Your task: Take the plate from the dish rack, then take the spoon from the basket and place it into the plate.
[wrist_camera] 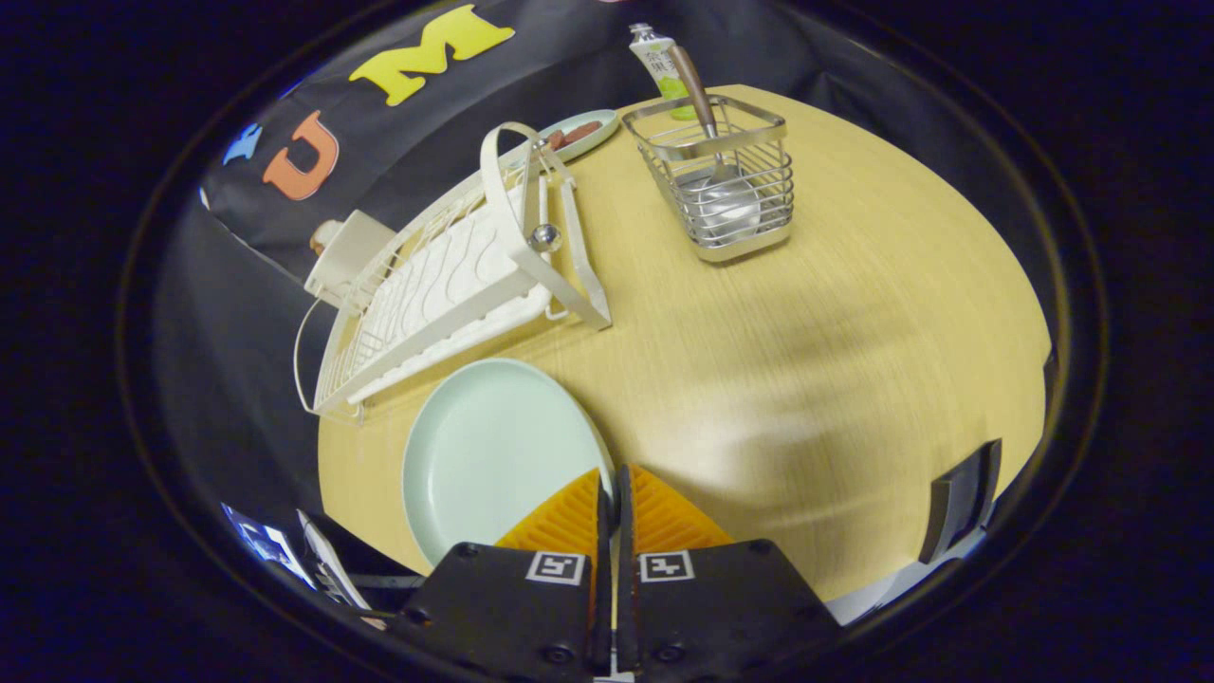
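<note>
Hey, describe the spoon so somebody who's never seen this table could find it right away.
On the wooden table, beyond the gripper and its shut jaws pinching the pale green plate's rim, stands a wire basket. The spoon stands inside, its brown handle sticking out the top.

Wooden table (pixel 854 313) — far tube (pixel 661 59), small dish (pixel 580 136) with food.

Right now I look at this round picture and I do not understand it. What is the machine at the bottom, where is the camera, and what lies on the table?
A person carries a hand-held gripper; the camera rides on it and looks forward along its two fingers. They are closed on the rim of a pale green plate, which seems to rest on the wooden table. Beyond the plate stands a white dish rack. Further off, a wire basket holds a spoon. Behind it stand a tube and a small dish.
</note>
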Tool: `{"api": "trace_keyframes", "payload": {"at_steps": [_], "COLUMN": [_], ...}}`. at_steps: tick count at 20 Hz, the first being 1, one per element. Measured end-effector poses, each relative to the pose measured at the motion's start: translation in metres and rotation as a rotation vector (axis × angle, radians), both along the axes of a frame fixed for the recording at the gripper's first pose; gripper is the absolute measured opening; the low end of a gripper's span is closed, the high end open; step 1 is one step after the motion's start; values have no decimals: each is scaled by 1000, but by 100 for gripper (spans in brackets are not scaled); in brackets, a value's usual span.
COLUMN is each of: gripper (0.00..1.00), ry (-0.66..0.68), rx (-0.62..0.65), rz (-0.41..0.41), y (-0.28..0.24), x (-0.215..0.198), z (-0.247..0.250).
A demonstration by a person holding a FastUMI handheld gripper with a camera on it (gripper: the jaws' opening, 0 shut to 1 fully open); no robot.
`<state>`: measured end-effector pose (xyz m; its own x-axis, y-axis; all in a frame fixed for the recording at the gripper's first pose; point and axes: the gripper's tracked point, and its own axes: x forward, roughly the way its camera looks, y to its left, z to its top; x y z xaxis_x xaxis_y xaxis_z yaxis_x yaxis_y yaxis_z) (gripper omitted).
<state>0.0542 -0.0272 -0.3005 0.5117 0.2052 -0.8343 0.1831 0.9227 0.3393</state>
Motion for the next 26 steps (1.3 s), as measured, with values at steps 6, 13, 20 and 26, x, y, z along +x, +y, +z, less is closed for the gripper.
{"api": "trace_keyframes", "payload": {"at_steps": [6,13,20,26], "gripper": [84,94,93,93], "ry": [-15,-58,-292,-613], "rx": [-67,-182,-382,-422], "rz": [41,44,26,-7], "y": [-13,-41,-82,-100], "x": [-6,-8,12,68], "z": [12,55,119,160]}}
